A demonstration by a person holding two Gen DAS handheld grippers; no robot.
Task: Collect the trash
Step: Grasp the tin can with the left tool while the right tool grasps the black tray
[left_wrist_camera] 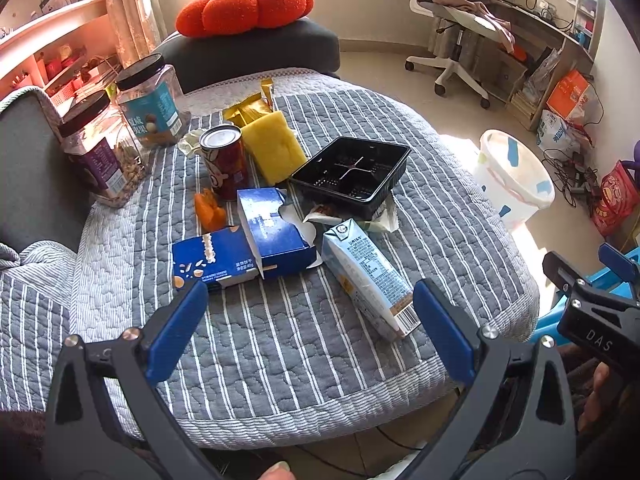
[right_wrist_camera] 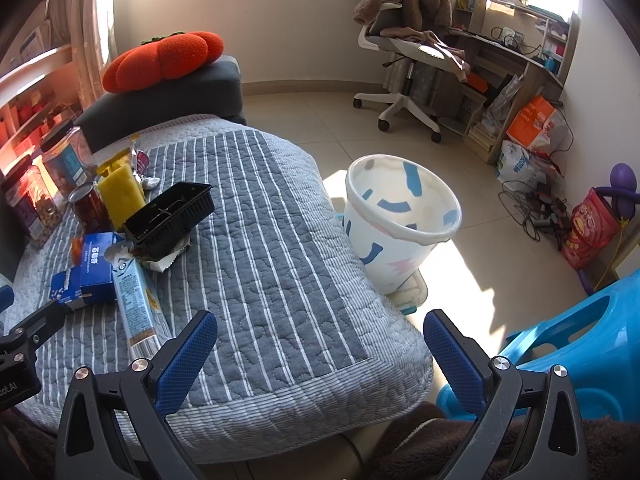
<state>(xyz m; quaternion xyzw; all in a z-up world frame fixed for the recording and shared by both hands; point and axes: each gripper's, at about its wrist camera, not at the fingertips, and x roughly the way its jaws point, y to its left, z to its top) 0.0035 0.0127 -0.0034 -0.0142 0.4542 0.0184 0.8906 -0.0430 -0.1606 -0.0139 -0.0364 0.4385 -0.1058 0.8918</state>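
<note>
Left gripper [left_wrist_camera: 310, 316] and right gripper [right_wrist_camera: 320, 344] are held with jaws wide apart, empty; trash, including carton [left_wrist_camera: 368, 280] and tray [left_wrist_camera: 352, 172], is clustered at frame centre on quilt [left_wrist_camera: 280, 352]; bin [right_wrist_camera: 396, 220] is seen right of centre.

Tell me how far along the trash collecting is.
Nothing looks done: the bin appears empty. Both claws, left and right, are open, holding nothing. Left: milk carton, blue boxes, black tray, can and wrappers.
</note>
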